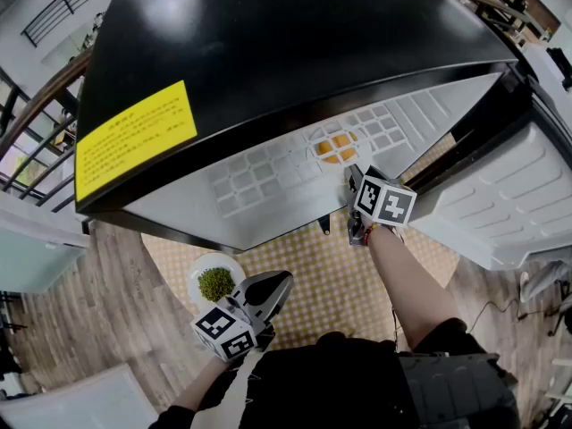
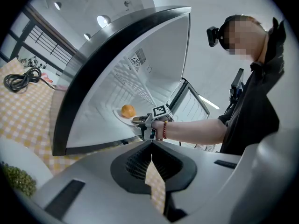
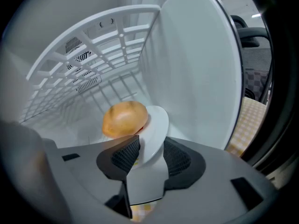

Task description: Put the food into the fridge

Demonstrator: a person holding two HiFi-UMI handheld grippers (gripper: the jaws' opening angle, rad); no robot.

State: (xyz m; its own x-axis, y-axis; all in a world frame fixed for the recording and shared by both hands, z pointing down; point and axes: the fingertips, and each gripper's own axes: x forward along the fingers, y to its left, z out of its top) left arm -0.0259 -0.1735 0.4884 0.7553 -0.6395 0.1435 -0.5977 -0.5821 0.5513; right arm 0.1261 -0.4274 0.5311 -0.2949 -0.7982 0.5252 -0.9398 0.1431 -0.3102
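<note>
A white plate [image 3: 156, 125] with an orange bun [image 3: 124, 118] lies inside the open white fridge [image 1: 268, 181]. My right gripper [image 3: 152, 146] reaches into it with the plate's near rim between its jaws. A thin gap shows beside the rim, so the pads are not pressing on it. From above, the bun [image 1: 335, 146] sits just beyond the right gripper [image 1: 354, 177]. My left gripper [image 1: 268, 290] hangs shut and empty over the checkered cloth, beside a second white plate of green food [image 1: 214, 282]. Its tips [image 2: 152, 145] meet, pointing toward the fridge.
The fridge has a black casing with a yellow label [image 1: 134, 137]; its door [image 1: 500, 195] stands open at the right. A yellow checkered cloth [image 1: 340, 280] covers the surface in front. A coiled black cable [image 2: 21, 78] lies far left. A ribbed white shelf [image 3: 93, 41] spans the fridge's upper interior.
</note>
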